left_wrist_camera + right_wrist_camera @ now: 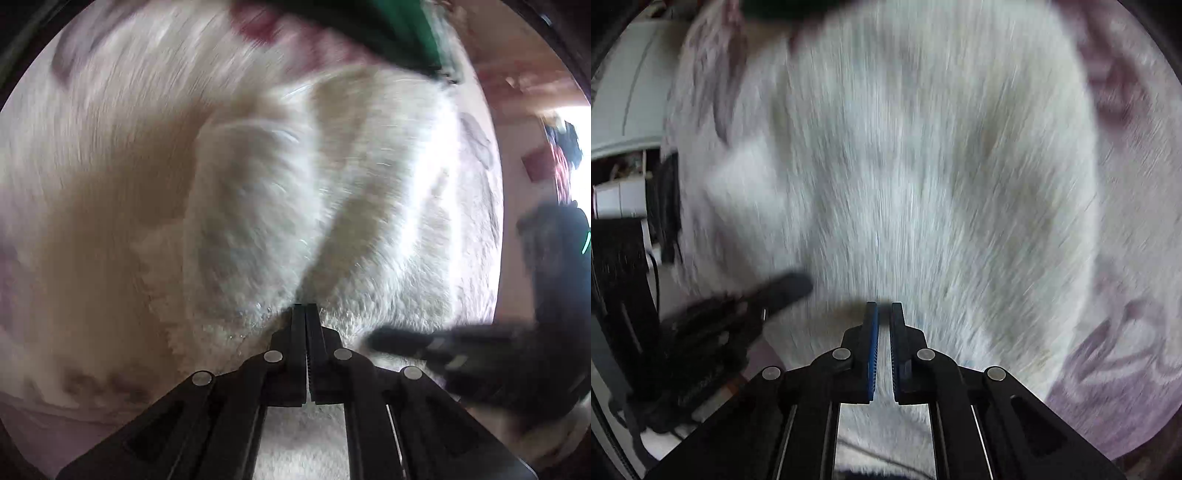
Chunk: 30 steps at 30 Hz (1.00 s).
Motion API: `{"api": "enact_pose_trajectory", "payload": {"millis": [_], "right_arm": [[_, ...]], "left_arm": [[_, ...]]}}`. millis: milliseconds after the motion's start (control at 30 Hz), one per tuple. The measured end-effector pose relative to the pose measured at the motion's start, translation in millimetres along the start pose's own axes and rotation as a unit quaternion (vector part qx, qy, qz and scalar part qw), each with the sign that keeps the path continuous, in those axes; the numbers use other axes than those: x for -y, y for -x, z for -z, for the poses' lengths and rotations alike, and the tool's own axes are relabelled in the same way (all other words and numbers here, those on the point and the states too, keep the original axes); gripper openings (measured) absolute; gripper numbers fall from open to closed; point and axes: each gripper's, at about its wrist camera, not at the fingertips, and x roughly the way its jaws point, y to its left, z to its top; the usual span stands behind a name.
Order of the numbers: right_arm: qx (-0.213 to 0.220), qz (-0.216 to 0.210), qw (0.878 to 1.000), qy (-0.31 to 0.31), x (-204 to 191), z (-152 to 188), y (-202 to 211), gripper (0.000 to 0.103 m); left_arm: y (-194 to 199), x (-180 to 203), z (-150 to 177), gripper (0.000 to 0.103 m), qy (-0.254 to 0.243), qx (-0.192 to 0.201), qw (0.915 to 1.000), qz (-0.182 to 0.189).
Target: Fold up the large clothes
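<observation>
A large white fleecy garment (pixel 295 192) fills nearly the whole of both wrist views, spread over a pale bedcover printed with mauve swirls (pixel 1126 362); the surface beneath reads as a bed, though this cannot be confirmed. Both views are streaked with motion blur, so fine detail of the cloth is lost.

Left gripper (pixel 306 308): jaws pressed together, with the fleece gathered into a ridge that runs straight up from the tips. A pinch on a fold of the garment is judged, since the pile puckers exactly at the closed tips.

Right gripper (pixel 882 306): blue-padded jaws drawn nearly together, a thin sliver of white visible between the pads. It is read as pinching a thin layer of the same garment, though the blur at the tips leaves the contact itself not fully resolved. In each view the other gripper is seen just beside, low at the frame's edge (pixel 461 350), so the two holds lie near one another along what is probably one edge or hem.

Purpose, as a judgement: two close grips on one edge would let that edge be carried across as a single straight line for a fold, without the heavy pile sagging between them.

A green and dark item (pixel 388 33) is noted at the far edge of the garment; its nature cannot be told. No containers are visible.
</observation>
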Motion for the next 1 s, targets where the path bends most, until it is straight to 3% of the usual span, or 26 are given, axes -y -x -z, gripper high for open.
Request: {"api": "enact_pose_trajectory", "payload": {"millis": [67, 200, 267, 367, 467, 533, 600, 733, 867, 933, 1000], "right_arm": [[0.018, 0.019, 1.0, 0.001, 2, -2, -19, 0.004], [0.022, 0.037, 0.999, -0.031, -8, -36, -27, 0.0], [0.022, 0.053, 0.998, -0.027, -18, -47, -27, 0.0], [0.003, 0.021, 0.999, -0.031, -23, -57, -13, 0.0], [0.018, -0.052, 0.998, -0.005, -2, -28, 37, 0.015], [0.035, -0.089, 0.995, -0.001, 15, 1, 64, 0.056], [0.048, -0.098, 0.994, -0.006, 39, 37, 78, 0.069], [0.028, -0.099, 0.992, -0.072, 100, 108, 66, 0.069], [-0.016, -0.105, 0.984, -0.142, 144, 159, 11, 0.069], [-0.029, -0.121, 0.98, -0.153, 164, 174, -20, 0.069], [-0.032, -0.146, 0.976, -0.159, 159, 181, -41, 0.068]], "left_arm": [[-5, -13, -1, 0.004, 0.026, 0.001, 0.9995, 0.02], [-14, -13, 0, 0.004, 0.008, 0.021, 0.9997, 0.01], [-14, -20, 0, 0.004, 0.024, 0.027, 0.999, 0.028], [18, -27, 13, 0.004, 0.029, 0.033, 0.9982, 0.041], [65, -16, 42, 0.004, -0.002, 0.064, 0.9976, 0.028], [90, -14, 76, 0.004, -0.022, 0.076, 0.9967, 0.019], [98, -19, 99, 0.005, -0.019, 0.068, 0.9973, 0.022], [77, -47, 156, 0.043, 0.034, 0.019, 0.9991, 0.02], [45, -73, 221, 0.043, 0.1, -0.036, 0.994, 0.026], [31, -74, 240, 0.043, 0.097, -0.043, 0.9943, 0.01], [25, -71, 251, 0.041, 0.091, -0.033, 0.9953, -0.01]]}}
